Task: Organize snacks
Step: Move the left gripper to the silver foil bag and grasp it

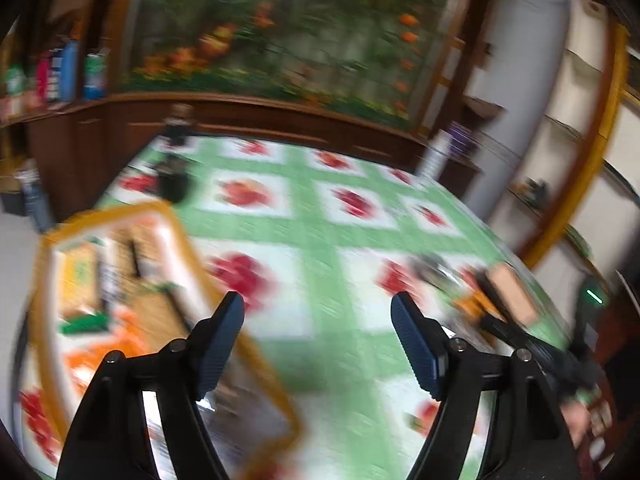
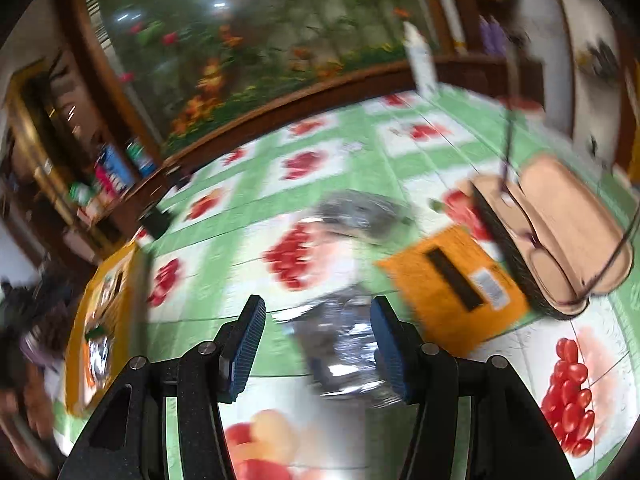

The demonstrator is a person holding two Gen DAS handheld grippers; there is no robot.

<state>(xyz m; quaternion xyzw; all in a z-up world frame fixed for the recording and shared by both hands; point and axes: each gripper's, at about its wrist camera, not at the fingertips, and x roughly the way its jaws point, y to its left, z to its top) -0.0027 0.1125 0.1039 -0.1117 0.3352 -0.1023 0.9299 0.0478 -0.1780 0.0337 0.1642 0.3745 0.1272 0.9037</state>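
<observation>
An orange-rimmed tray (image 1: 182,236) at the left of the fruit-patterned table holds several snack packets (image 1: 120,280), all blurred. My left gripper (image 1: 318,340) hangs open over the cloth just right of the tray, nothing between its fingers. In the right wrist view my right gripper (image 2: 318,344) stands open low over a crinkled silver foil packet (image 2: 344,352). The packet lies between the fingers, close to the right pad and apart from the left one. An orange packet (image 2: 452,280) and a second silver packet (image 2: 360,212) lie just beyond. The tray (image 2: 120,264) shows at the far left.
A beige pouch (image 2: 560,232) with a thin strap lies right of the orange packet. A small black object (image 1: 174,184) sits near the table's far left corner. A wooden cabinet with a flower mural (image 1: 300,40) runs behind the table. A person's hand (image 1: 580,420) shows at the right.
</observation>
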